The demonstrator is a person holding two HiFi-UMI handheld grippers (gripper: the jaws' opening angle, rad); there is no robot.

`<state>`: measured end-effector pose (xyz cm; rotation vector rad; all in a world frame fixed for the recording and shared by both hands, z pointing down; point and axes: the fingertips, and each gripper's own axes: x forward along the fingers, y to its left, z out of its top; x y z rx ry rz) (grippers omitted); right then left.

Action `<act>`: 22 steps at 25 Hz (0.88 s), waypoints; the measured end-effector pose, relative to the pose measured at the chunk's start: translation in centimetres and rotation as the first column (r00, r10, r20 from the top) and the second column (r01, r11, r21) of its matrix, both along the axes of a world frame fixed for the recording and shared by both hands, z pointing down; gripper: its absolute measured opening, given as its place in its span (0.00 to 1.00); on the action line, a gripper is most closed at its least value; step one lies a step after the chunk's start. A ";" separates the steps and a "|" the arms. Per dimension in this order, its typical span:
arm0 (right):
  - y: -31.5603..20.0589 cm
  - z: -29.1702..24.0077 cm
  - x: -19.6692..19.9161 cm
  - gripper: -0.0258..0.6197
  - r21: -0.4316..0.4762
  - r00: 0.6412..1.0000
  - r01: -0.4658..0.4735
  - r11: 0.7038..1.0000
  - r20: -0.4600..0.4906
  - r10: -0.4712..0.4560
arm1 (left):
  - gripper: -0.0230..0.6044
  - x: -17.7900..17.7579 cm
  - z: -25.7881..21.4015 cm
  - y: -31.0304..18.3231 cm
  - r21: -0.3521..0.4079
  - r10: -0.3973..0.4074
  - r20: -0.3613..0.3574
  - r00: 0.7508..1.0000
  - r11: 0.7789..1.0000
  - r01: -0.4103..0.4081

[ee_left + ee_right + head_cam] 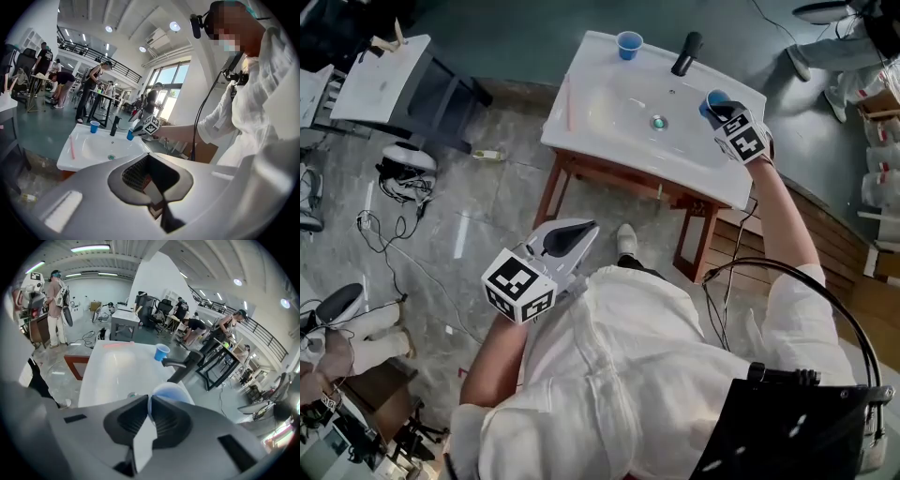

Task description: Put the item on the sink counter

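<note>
Holding a blue cup (712,98), the right gripper (724,111) sits at the upper right of the head view, at the right end of the white sink counter (581,127). The left gripper (572,236) hangs at lower centre-left.

In the left gripper view, its jaws meet with nothing between them.

In the right gripper view, at lower centre, the jaws pinch the cup's wall (168,391).

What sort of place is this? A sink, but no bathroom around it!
Likely an open workshop or lab hall: the sink stands alone on a wooden frame, people work at tables behind, and a railed mezzanine runs overhead.
</note>
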<state>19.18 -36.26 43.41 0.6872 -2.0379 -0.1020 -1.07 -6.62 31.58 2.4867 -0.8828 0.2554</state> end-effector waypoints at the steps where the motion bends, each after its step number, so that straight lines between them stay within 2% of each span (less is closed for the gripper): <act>1: 1.1 -0.4 -0.3 0.08 -0.001 1.000 -0.002 1.000 0.001 0.002 | 0.04 -0.4 -0.1 0.6 0.005 0.008 -0.001 1.000 1.000 -0.008; 12: 14.3 -2.3 -5.8 0.07 -0.007 1.000 -0.018 1.000 0.000 0.018 | 0.04 -5.6 -1.4 8.5 0.048 0.081 -0.029 0.996 0.996 -0.080; 18: 22.1 -0.8 -10.3 0.07 -0.022 0.999 0.016 1.000 0.035 -0.016 | 0.04 -8.1 0.2 13.6 0.020 0.106 -0.035 0.994 0.994 -0.106; 22: 27.5 2.4 -12.7 0.07 -0.078 0.999 0.043 0.996 0.037 -0.040 | 0.04 -8.9 1.7 17.0 -0.024 0.112 -0.033 0.993 0.993 -0.112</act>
